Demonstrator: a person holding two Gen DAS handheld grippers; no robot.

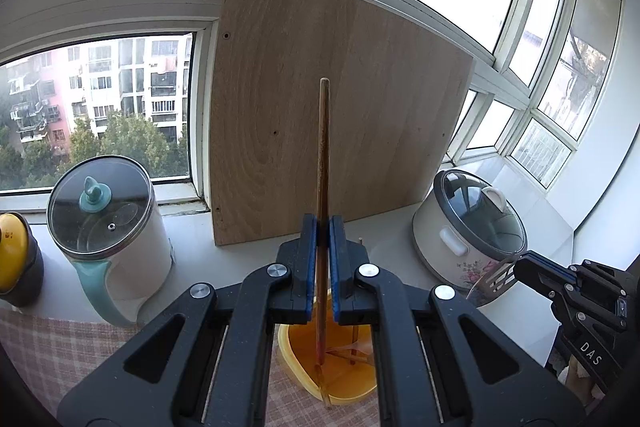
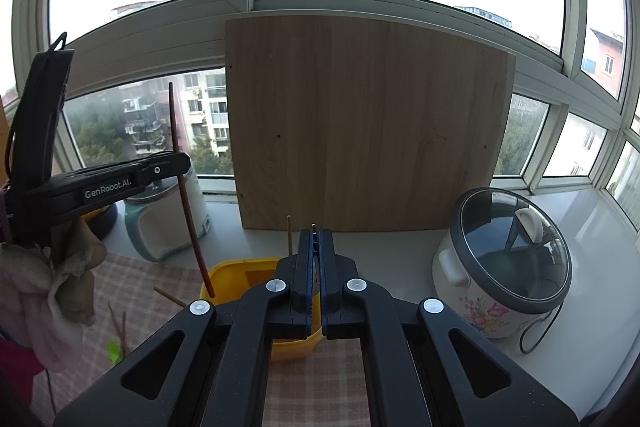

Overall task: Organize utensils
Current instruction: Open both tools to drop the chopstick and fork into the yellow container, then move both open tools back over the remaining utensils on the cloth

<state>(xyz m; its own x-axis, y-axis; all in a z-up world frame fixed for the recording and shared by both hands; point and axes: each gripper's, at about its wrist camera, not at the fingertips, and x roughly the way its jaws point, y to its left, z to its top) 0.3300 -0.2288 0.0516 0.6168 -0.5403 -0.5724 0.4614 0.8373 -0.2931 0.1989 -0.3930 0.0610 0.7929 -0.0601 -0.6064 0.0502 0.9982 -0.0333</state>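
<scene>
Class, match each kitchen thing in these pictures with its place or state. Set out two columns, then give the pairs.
1. chopstick
2. yellow container
3. rice cooker
4. wooden board

A. leans against the window
B. clamped in the left hand-held gripper
C. far right on the sill, glass lid on
D. open, below the gripper fingers

Pairs: 1-B, 2-D, 3-C, 4-A

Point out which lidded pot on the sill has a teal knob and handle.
The tall white pot left of the wooden board; the floral rice cooker on the right has a cream handle.
</scene>
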